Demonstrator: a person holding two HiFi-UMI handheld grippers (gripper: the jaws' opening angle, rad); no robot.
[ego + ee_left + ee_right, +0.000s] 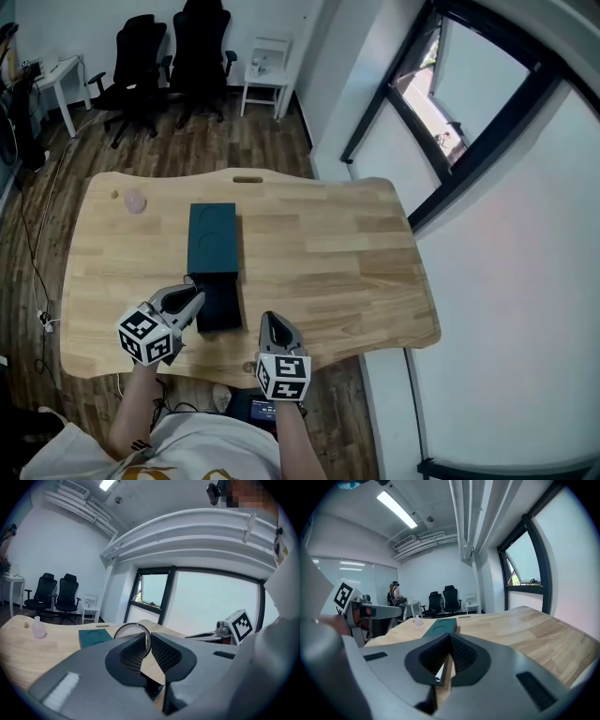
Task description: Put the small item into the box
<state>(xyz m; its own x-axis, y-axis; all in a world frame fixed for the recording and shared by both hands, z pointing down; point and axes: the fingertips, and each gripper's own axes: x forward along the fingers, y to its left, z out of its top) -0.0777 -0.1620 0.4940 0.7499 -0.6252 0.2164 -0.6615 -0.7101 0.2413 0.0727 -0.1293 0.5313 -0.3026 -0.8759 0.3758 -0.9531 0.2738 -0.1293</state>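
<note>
Left claw (147,641) pinching upright ring (135,625), box (213,239) lengthwise away

A pale wooden table (328,253) is filling the middle of the head view. A small pinkish bottle (135,202) is standing upright near its 10 o'clock corner, well apart from everything else on the top. Beyond the table, at 11 o'clock, two black office chairs (136,56) (201,47) are sitting side by side on the dark plank floor (272,141). A white side table (265,70) is standing at 12 o'clock, just beside them. A dark-framed window (469,103) is running along the wall at 2 o'clock. A thin cable (33,253) is trailing over the floor at 9 o'clock.
</note>
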